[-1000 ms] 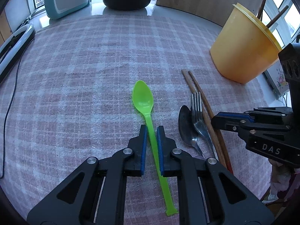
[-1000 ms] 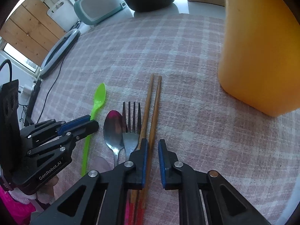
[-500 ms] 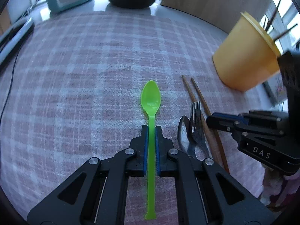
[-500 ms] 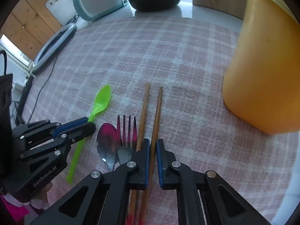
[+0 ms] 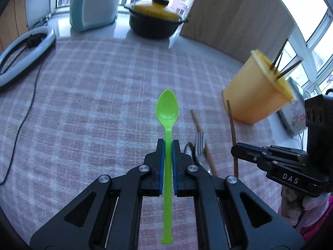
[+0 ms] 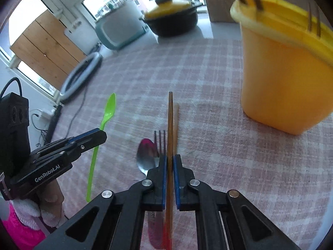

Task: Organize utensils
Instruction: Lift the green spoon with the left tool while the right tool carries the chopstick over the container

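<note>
My left gripper is shut on the handle of a green plastic spoon and holds it above the checked cloth; it also shows in the right wrist view. My right gripper is shut on a wooden chopstick, lifted off the cloth. A second chopstick, a metal fork and a metal spoon lie on the cloth between the grippers. A yellow utensil tub with sticks in it stands at the right; it also shows in the left wrist view.
A pink checked cloth covers the table. A black pot with a yellow lid, a teal appliance and a ring light with its cable sit at the far edge and left.
Both grippers closed on their utensils and lifted: the left raised the green spoon, the right raised one chopstick off the cloth. The views tilted up toward the window.
</note>
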`<state>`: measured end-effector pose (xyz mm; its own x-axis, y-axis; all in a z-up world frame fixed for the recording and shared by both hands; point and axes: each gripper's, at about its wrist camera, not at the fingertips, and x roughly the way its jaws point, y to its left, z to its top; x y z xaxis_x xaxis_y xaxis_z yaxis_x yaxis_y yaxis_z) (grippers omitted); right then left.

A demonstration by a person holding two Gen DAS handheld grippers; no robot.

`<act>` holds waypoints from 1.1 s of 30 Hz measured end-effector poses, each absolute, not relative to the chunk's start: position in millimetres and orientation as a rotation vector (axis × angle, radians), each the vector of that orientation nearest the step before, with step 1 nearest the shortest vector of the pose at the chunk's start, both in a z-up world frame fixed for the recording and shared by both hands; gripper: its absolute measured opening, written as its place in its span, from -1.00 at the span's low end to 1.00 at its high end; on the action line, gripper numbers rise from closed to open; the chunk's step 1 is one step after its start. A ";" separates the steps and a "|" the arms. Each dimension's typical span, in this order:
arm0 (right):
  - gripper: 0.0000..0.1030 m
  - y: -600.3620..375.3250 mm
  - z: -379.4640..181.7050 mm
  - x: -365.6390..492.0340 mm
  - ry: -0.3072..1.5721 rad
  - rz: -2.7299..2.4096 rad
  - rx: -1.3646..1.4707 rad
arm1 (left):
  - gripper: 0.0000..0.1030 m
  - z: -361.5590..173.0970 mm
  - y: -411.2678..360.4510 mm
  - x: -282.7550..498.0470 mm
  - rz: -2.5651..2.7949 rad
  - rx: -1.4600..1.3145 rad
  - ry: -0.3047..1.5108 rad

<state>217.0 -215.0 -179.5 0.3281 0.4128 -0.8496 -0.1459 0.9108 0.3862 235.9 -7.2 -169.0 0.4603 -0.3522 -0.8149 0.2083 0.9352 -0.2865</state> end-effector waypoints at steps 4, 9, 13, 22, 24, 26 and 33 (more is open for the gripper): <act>-0.93 -218.2 -159.9 204.4 1.110 0.396 0.267 | -0.91 -145.6 -10.9 227.8 -0.368 -0.166 0.983; -0.93 -227.6 -133.3 187.8 1.003 0.414 0.260 | -0.91 -119.9 -18.7 218.3 -0.391 -0.174 0.910; -0.93 -238.8 -119.1 178.9 0.950 0.420 0.272 | -0.91 -100.3 -31.0 208.6 -0.409 -0.178 0.857; -0.93 -288.7 -82.2 160.7 0.843 0.407 0.339 | -0.91 -59.3 -79.1 192.8 -0.487 -0.155 0.755; -0.93 -302.3 -72.3 158.5 0.817 0.402 0.345 | -0.91 -52.1 -93.2 191.7 -0.502 -0.154 0.733; -0.93 -315.1 -62.9 157.6 0.792 0.400 0.344 | -0.91 -45.9 -105.7 191.6 -0.512 -0.152 0.715; -0.93 -351.8 -38.1 173.4 0.726 0.391 0.327 | -0.91 -29.9 -150.0 204.3 -0.528 -0.155 0.665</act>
